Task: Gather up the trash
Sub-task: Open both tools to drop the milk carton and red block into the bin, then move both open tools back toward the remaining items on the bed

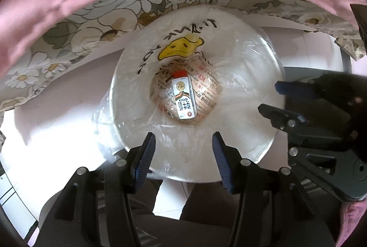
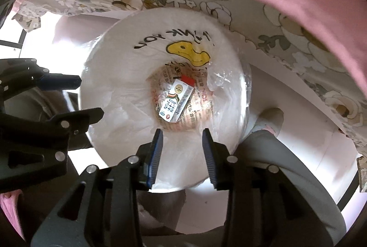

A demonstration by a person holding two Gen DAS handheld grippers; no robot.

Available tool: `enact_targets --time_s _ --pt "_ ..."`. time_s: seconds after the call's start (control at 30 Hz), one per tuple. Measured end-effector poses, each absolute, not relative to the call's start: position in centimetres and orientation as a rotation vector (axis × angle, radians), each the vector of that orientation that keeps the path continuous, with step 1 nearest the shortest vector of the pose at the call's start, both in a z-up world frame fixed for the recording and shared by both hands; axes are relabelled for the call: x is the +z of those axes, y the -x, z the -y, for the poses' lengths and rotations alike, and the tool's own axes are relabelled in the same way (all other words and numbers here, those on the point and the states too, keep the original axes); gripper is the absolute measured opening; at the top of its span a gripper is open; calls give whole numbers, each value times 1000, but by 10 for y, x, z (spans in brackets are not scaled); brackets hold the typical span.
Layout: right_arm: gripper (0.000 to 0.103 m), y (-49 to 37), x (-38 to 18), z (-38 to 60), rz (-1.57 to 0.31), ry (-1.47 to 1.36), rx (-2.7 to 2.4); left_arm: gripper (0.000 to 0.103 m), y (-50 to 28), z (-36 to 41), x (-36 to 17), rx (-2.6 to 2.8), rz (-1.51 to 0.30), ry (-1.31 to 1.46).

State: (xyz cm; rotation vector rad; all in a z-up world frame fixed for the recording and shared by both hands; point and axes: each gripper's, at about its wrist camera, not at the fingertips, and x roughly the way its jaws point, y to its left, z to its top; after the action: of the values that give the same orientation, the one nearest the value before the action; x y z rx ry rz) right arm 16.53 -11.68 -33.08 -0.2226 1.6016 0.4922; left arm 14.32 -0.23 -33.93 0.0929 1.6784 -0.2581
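Left wrist view looks straight down into a white bin [image 1: 240,132] lined with a plastic bag [image 1: 160,45]; a small milk carton [image 1: 184,98] lies at the bottom, beyond the left gripper [image 1: 183,155], whose fingers stand apart and empty. Right gripper [image 2: 182,156] also has its fingers parted with nothing between them, the carton just beyond. Print under the carton is unreadable.

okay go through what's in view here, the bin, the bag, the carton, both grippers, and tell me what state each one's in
Trash bin: upright, uncovered, lined.
Plastic bag: lining the bin, mouth spread open over the rim.
Milk carton: lying flat at the bottom of the bin.
Left gripper: open, empty, above the bin.
Right gripper: open, empty, above the bin.
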Motion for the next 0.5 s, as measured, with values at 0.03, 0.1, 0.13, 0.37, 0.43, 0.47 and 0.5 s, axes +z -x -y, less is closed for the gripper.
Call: enact_targets --time_s 0.03,0.1,0.13,0.37,0.43,0.47,0.5 --pt "37 -163 -327 117 -1593 224 494 54 -141 1 -335 -257 -1671 -97" --pt "37 -159 -318 119 -1574 231 499 54 -135 1 -325 -258 -1649 -108" --pt "37 -157 -315 119 -1566 232 498 54 -133 1 -322 -258 -1641 -109" --pt "37 -147 -288 124 -1509 232 492 55 -124 4 -290 -258 -1573 -108" --pt "41 -146 -274 128 -1481 229 488 64 -122 6 -278 -259 -1548 -119" --pt "48 -146 -267 130 -1462 223 482 65 -122 6 -273 -257 -1537 -123" --pt "51 -146 -258 133 -1444 218 477 66 -122 7 -268 -257 -1526 -127"
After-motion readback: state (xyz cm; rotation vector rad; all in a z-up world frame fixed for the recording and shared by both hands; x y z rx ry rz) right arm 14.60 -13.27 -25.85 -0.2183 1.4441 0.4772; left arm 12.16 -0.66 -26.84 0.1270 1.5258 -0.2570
